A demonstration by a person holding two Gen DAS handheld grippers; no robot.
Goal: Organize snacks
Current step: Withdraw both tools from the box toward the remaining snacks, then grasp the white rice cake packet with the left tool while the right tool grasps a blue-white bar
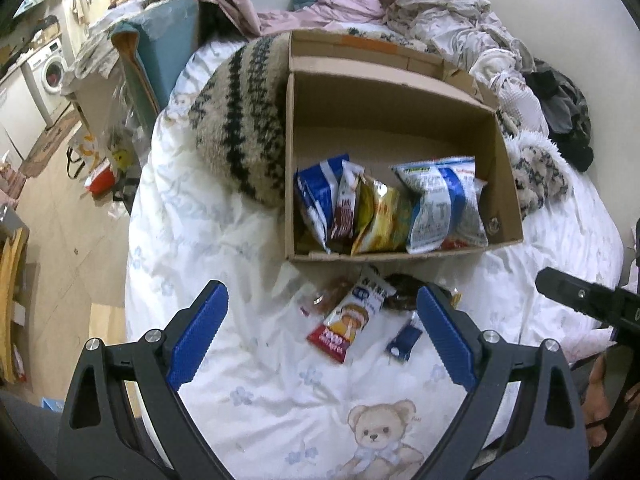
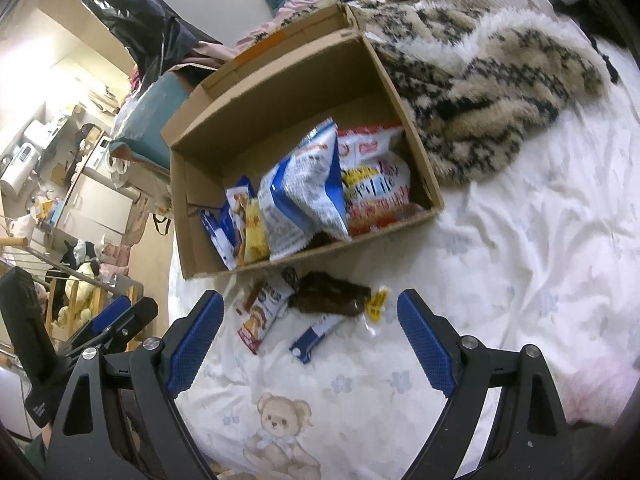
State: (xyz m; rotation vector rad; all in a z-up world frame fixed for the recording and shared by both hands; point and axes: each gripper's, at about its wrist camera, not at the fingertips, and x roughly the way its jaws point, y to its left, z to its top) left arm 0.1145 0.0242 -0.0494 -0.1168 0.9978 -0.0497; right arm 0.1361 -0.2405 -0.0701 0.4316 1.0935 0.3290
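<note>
A cardboard box (image 1: 508,184) (image 2: 180,208) stands on the bed and holds several snack packets upright, among them a large blue-and-white bag (image 1: 444,204) (image 2: 304,192). In front of it lie loose snacks: a red-and-white packet (image 1: 346,326) (image 2: 260,316), a dark brown packet (image 1: 402,292) (image 2: 328,294) and a small blue bar (image 1: 404,338) (image 2: 316,334). My left gripper (image 1: 322,292) is open and empty just short of them. My right gripper (image 2: 310,300) is open and empty above the same snacks. The right gripper's edge shows in the left wrist view (image 1: 580,296).
A furry patterned blanket (image 1: 244,128) (image 2: 492,92) lies against the box's sides. Crumpled clothes (image 1: 420,4) pile up behind the box. The white teddy-print duvet (image 1: 280,400) (image 2: 520,260) covers the bed. The bed edge and a cluttered floor (image 1: 60,240) are to the left.
</note>
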